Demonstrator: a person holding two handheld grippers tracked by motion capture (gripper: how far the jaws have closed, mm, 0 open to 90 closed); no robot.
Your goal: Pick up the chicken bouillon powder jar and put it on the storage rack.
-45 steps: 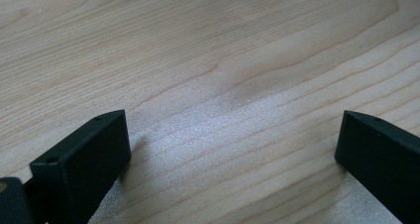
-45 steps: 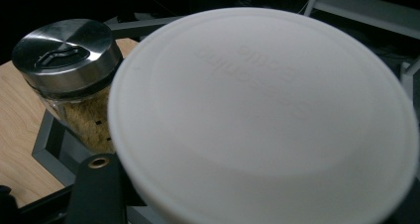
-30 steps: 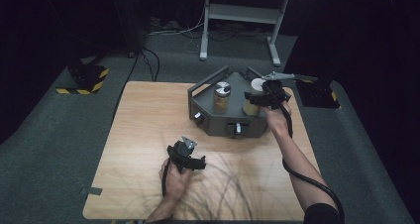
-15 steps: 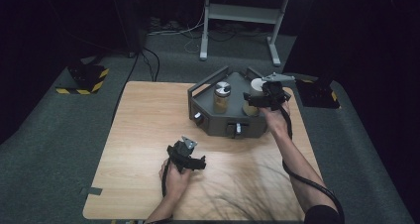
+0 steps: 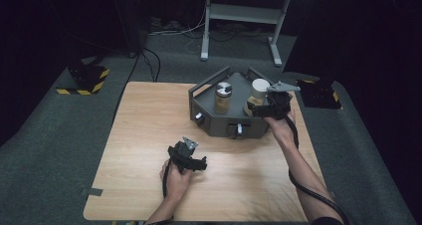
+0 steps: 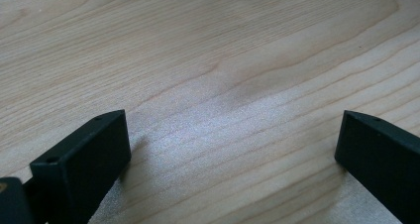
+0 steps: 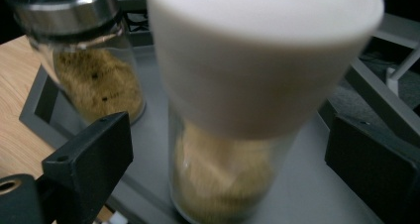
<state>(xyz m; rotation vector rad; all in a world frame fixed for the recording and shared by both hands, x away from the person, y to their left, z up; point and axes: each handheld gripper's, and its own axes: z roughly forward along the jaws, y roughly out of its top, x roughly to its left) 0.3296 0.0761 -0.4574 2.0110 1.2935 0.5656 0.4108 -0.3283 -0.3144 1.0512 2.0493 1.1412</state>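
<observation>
Your right gripper: arm stretched forward, jaws just opened, clear of white-capped jar standing in grey tray | your left gripper: resting low on table, jaws spread, empty.

Both handheld black tongs had blocky matte jaws with small screw holes, grey three-cornered top plates, and thick black trailing cables.

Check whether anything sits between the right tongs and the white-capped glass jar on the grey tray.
Nothing visible does. In the right gripper view the white-capped glass jar stands between the open jaws of the right tongs, which have just been opening, with gaps on both sides. The steel-lidded glass jar stands apart on the grey metal tray.
</observation>
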